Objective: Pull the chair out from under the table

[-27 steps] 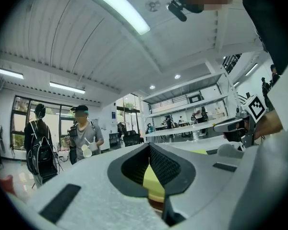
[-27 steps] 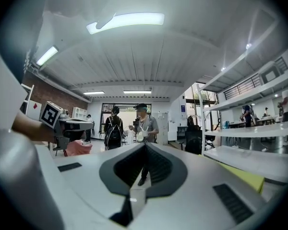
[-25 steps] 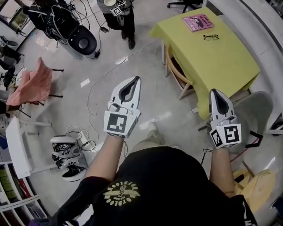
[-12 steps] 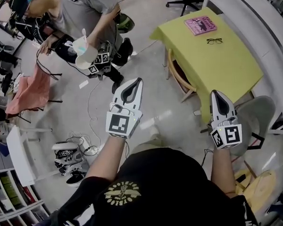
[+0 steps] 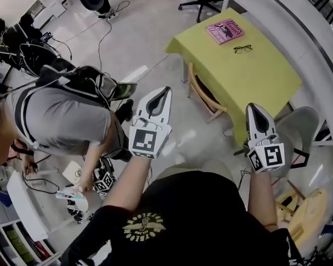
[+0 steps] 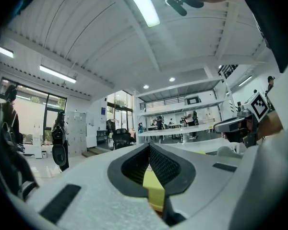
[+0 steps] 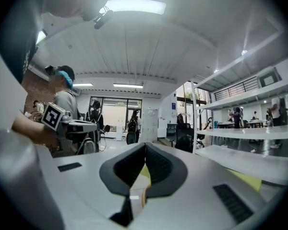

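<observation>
A wooden chair (image 5: pixel 203 92) is tucked under the left side of the yellow-green table (image 5: pixel 266 79), with only its curved back and part of the seat showing. My left gripper (image 5: pixel 165 89) is held level over the floor, short of the chair's back, shut and empty. My right gripper (image 5: pixel 251 107) is also shut and empty, its tip near the table's near edge. In the left gripper view the shut left gripper (image 6: pixel 149 145) points across the room, with a strip of yellow table (image 6: pixel 152 188) showing behind the jaws. The right gripper view shows the right gripper (image 7: pixel 145 144) shut on nothing.
A pink book (image 5: pixel 225 30) and glasses (image 5: pixel 243 49) lie on the table. A person in a grey shirt (image 5: pixel 61 115) bends over close to my left arm. A grey chair (image 5: pixel 301 127) stands at the right, a wooden stool (image 5: pixel 302 215) below it. A white counter (image 5: pixel 291 15) runs behind.
The person in grey has come from the far left and now bends low beside my left arm. Both grippers stayed shut and edged toward the table.
</observation>
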Demonstrator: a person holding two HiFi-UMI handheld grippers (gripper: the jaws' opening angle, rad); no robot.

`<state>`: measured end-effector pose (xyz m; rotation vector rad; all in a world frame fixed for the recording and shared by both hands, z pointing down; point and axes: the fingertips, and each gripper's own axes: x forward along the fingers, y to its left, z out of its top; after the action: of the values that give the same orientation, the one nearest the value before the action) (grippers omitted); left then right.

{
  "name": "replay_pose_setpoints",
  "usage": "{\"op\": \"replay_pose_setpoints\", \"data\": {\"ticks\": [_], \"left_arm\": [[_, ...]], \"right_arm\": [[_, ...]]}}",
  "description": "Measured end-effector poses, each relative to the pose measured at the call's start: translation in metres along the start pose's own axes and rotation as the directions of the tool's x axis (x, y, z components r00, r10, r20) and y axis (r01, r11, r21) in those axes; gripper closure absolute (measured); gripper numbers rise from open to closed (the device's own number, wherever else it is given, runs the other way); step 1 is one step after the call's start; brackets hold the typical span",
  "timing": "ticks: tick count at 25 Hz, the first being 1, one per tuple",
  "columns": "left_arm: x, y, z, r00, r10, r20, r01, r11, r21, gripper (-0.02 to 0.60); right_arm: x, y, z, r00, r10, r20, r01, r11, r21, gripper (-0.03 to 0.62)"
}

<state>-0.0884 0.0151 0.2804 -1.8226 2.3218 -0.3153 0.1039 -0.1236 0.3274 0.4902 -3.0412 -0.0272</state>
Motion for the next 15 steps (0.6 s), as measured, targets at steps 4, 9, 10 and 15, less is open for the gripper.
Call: {"op": "replay_pose_setpoints", "data": {"ticks": [4, 9, 10, 15], "left_arm": [[0.01, 0.005, -0.041, 0.999, -0.001, -0.037, -0.005, 0.986, -0.166, 0.572], [0.023, 0.015, -0.059, 0.997, -0.002, -0.075, -0.011, 0.986, -0.169, 0.572], [0.025, 0.017, -0.064, 0.996, 0.0, -0.084, -0.015, 0.985, -0.17, 0.572], [0.049, 0.03, -0.084, 0.992, 0.012, -0.125, -0.033, 0.985, -0.167, 0.572]], "right_arm": [[0.016, 0.011, -0.004, 1.0, 0.011, -0.016, -0.011, 1.0, 0.005, 0.583], [0.032, -0.005, -0.012, 1.0, -0.009, -0.03, 0.01, 1.0, 0.024, 0.583], [0.035, -0.01, -0.016, 0.999, -0.011, -0.033, 0.012, 1.0, 0.027, 0.583], [0.063, -0.034, -0.032, 0.998, 0.002, -0.056, 0.0, 0.999, 0.035, 0.583]]}}
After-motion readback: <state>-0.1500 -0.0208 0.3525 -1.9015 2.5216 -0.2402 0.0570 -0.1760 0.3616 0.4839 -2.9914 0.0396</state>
